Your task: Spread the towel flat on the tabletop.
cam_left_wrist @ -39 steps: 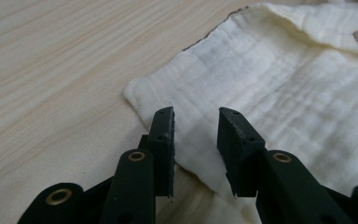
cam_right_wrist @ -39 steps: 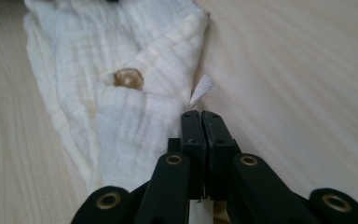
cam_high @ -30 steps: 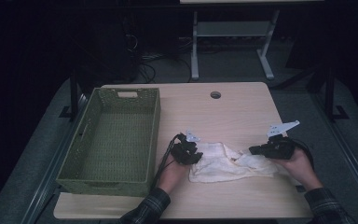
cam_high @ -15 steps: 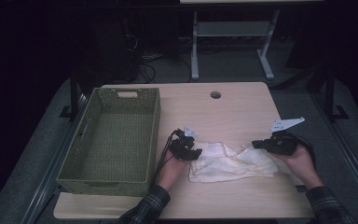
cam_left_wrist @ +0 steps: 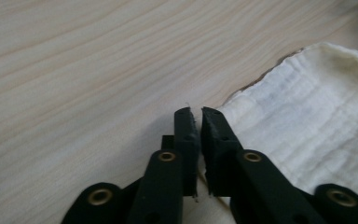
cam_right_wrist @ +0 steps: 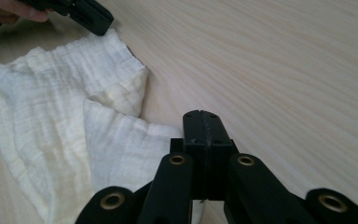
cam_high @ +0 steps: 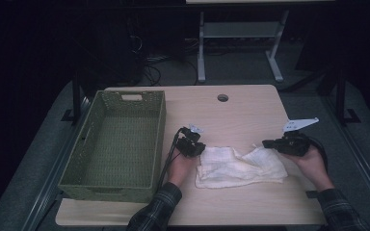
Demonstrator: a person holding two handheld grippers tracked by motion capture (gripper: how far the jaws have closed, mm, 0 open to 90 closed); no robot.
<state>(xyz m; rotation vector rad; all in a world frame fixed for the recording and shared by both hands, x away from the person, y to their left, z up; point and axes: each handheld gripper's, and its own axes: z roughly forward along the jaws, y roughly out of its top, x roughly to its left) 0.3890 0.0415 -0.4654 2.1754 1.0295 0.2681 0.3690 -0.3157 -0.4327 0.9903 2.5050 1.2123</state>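
I am keeping the white cloth (cam_high: 241, 166) lying crumpled at the lower centre of the bench (cam_high: 250, 113). My left tool (cam_high: 198, 150) has just been closing and is nearly shut at the cloth's left corner; whether it pinches fabric I cannot tell. My right tool (cam_high: 266, 143) is gripping the cloth's right corner.
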